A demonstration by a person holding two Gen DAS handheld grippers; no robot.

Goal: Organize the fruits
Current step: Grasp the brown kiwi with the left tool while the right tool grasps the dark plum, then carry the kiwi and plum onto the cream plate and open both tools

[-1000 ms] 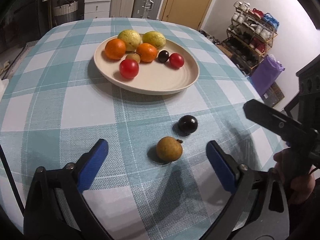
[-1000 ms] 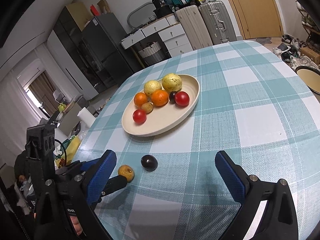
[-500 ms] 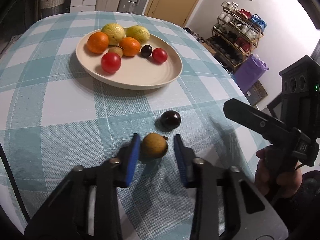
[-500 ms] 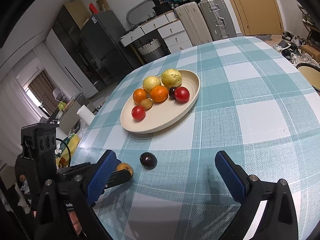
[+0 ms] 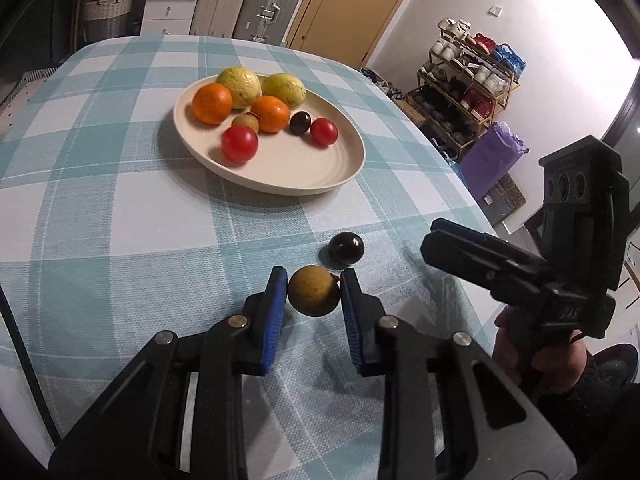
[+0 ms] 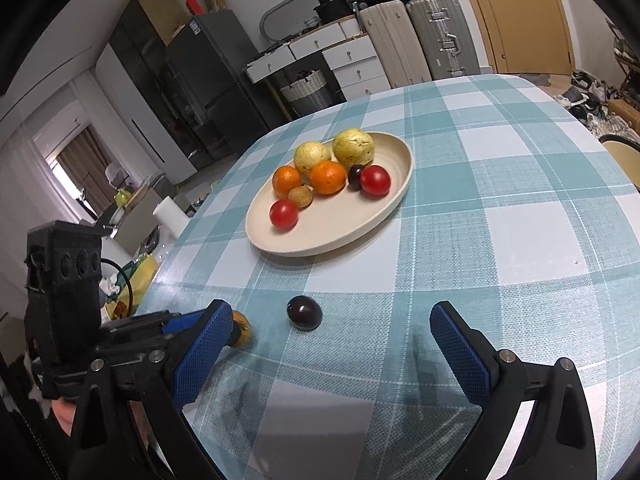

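Since the earlier frame, the left tongs (image 5: 313, 289) have closed from a wide spread onto the small round tan-brown fruit (image 5: 314, 295); both blue pads touch its sides, and the fruit sits low over the teal-and-white checked worktop (image 5: 120, 220). Just beyond the left tongs' tips lies a small glossy dark purple round fruit (image 5: 346, 247), apart from the held fruit. Farther ahead stands the cream oval plate (image 5: 304, 172) carrying oranges, yellow-green fruits, red tomatoes, one tan fruit and one dark fruit. The right tongs (image 6: 324, 352) stand wide apart, holding nothing; the dark purple fruit lies just ahead between their pads.
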